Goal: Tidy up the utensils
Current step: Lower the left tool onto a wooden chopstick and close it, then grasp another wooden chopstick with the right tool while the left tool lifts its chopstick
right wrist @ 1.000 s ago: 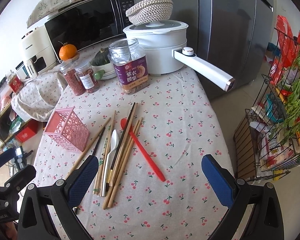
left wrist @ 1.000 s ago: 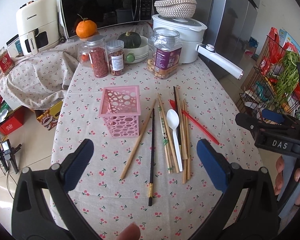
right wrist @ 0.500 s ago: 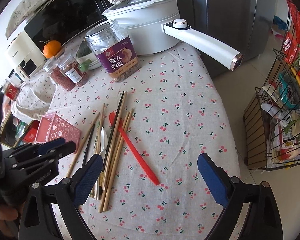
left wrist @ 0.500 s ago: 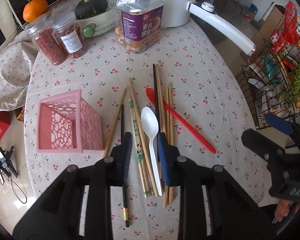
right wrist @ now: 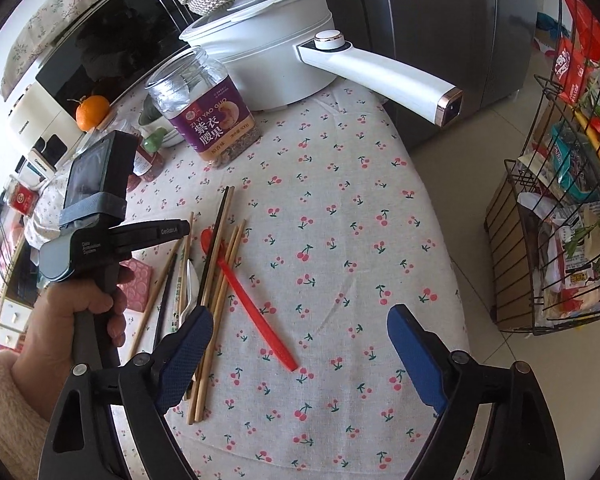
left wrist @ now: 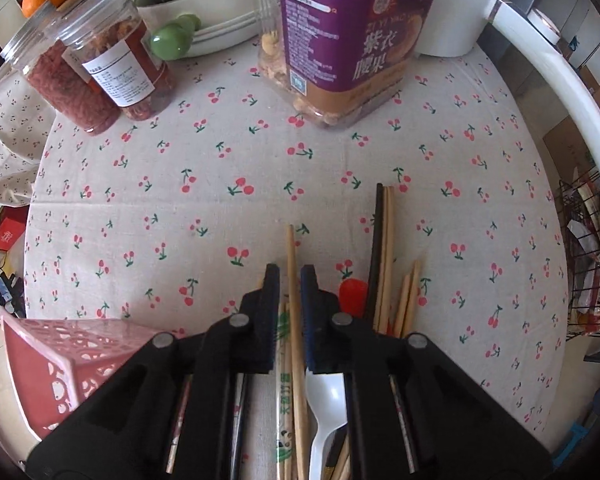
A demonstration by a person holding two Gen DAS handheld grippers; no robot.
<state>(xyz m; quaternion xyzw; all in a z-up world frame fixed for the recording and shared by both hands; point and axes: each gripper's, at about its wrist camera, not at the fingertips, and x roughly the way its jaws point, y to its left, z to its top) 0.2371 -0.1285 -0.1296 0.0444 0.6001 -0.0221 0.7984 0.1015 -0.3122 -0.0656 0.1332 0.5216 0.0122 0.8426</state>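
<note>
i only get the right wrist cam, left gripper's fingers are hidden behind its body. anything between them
observer: yes, in the left wrist view a wooden chopstick runs between the left gripper fingers; the jaws are closing, with a thin gap beside it.
operator: anything else right there
observer: a white spoon lies just under the finger on the picture's right.
operator: and the basket
observer: the pink basket stands close by, on the picture's left of that gripper.
</note>
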